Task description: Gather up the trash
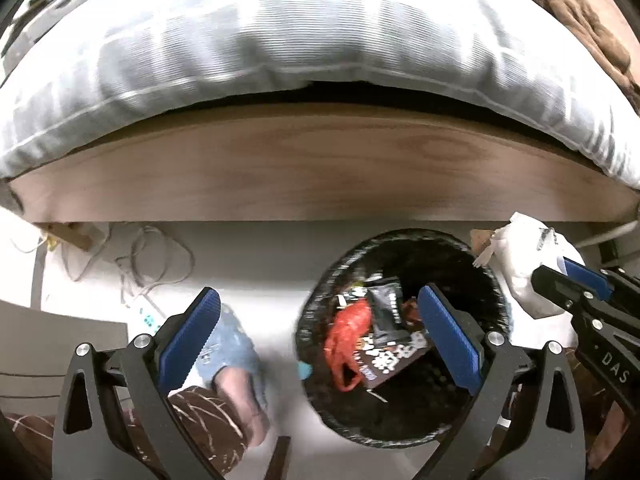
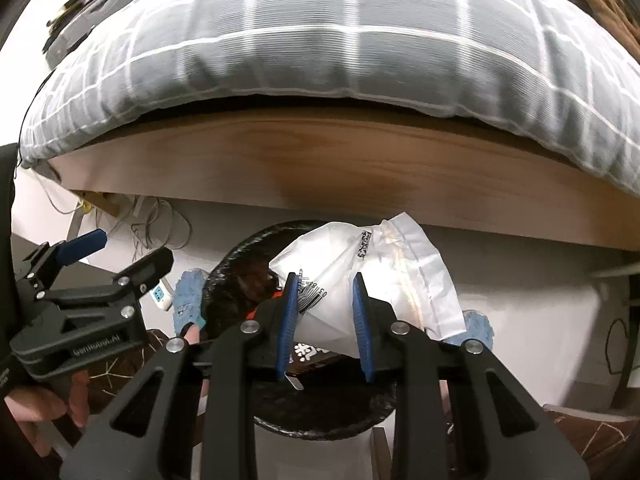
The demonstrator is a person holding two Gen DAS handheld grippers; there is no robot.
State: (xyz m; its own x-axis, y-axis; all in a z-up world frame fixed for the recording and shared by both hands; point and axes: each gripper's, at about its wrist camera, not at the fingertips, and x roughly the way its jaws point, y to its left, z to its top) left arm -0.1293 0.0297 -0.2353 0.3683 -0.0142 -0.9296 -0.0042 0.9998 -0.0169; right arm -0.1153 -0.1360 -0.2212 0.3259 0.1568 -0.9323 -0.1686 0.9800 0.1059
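A black-lined trash bin (image 1: 492, 288) stands on the white floor below the bed; it holds a red bag (image 1: 348, 332), a dark wrapper and other packets. My left gripper (image 1: 320, 320) is open and empty, over the bin's left rim. My right gripper (image 2: 326, 296) is shut on a white plastic mailer bag (image 2: 384, 268), held above the bin (image 2: 320, 412). In the left wrist view the bag (image 1: 524, 264) and right gripper (image 1: 568, 280) are at the right, beside the bin's rim.
A wooden bed frame (image 1: 320, 168) with a grey checked pillow (image 2: 320, 32) runs across the back. Cables and a power strip (image 1: 148, 316) lie on the floor at the left. A foot in a blue slipper (image 1: 236, 356) stands left of the bin.
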